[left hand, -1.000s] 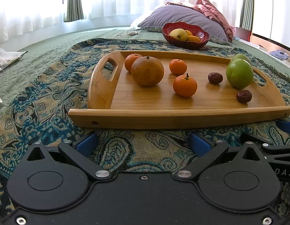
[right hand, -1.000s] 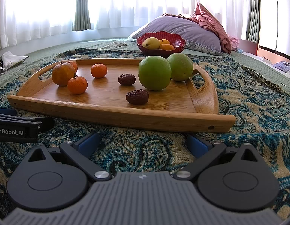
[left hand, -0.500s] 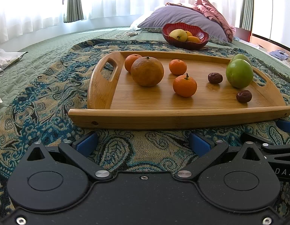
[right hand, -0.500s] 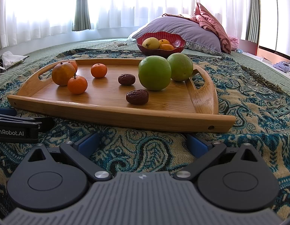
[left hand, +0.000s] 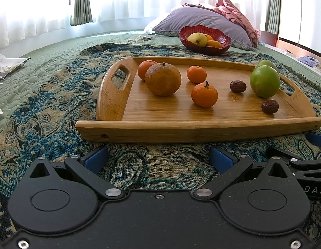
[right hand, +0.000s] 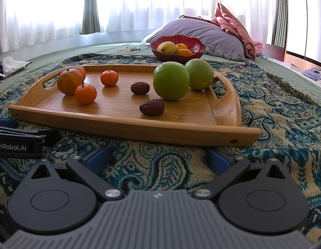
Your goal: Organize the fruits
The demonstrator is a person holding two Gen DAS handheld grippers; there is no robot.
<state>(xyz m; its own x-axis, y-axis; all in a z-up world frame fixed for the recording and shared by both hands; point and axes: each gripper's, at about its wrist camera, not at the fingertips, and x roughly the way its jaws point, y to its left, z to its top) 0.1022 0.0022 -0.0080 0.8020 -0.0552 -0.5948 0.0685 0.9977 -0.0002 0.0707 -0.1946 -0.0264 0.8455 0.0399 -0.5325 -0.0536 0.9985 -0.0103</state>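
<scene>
A bamboo tray (left hand: 181, 128) (right hand: 127, 124) lies on a patterned throw. On it sit a large brownish orange (left hand: 162, 78) (right hand: 69, 81), three small tangerines with the nearest one (left hand: 204, 94) (right hand: 85, 93) in the middle, two dark dates (left hand: 270, 106) (right hand: 152, 107) and two green fruits (left hand: 265, 81) (right hand: 171, 81). Behind the tray a red bowl (left hand: 204, 39) (right hand: 177, 47) holds yellow and orange fruit. My left gripper (left hand: 158, 157) and right gripper (right hand: 157, 157) rest open on the throw just short of the tray's near rim, both empty.
A purple pillow (right hand: 197, 31) and pink cloth lie behind the bowl. A white cable (left hand: 139, 39) rests on the green quilt. Papers (left hand: 6, 66) lie far left. In the left wrist view the right gripper's fingers (left hand: 314, 141) show at the right edge.
</scene>
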